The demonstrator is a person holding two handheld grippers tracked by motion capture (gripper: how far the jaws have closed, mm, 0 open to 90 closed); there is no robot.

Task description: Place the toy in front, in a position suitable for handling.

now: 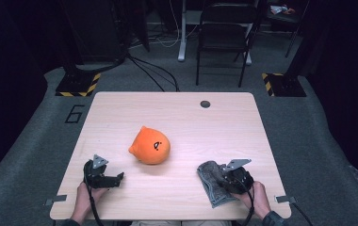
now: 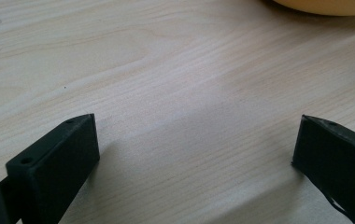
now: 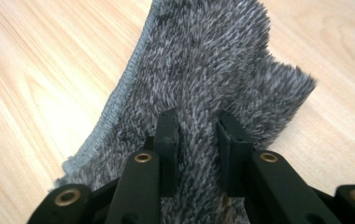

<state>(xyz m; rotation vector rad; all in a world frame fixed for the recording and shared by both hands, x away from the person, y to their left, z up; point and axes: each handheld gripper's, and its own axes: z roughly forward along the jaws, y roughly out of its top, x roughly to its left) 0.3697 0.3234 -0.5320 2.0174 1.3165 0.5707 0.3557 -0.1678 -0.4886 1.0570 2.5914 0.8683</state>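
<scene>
at the lower left of the high view the left gripper (image 1: 116, 179) rests on the desk (image 1: 182, 113) with its fingers (image 2: 56, 161) spread wide and nothing between them. the orange plush toy (image 1: 150, 146) sits at the centre. at the lower right, the right gripper (image 3: 197, 135) has its fingers pinched into the grey fuzzy cloth (image 3: 213, 70), which lies on the desk.

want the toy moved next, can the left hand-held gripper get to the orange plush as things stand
Probably yes. The left hand-held gripper rests open on the table with nothing between its jaws, and only bare wood lies between it and the orange plush. The grey cloth sits off at the other side.
</scene>
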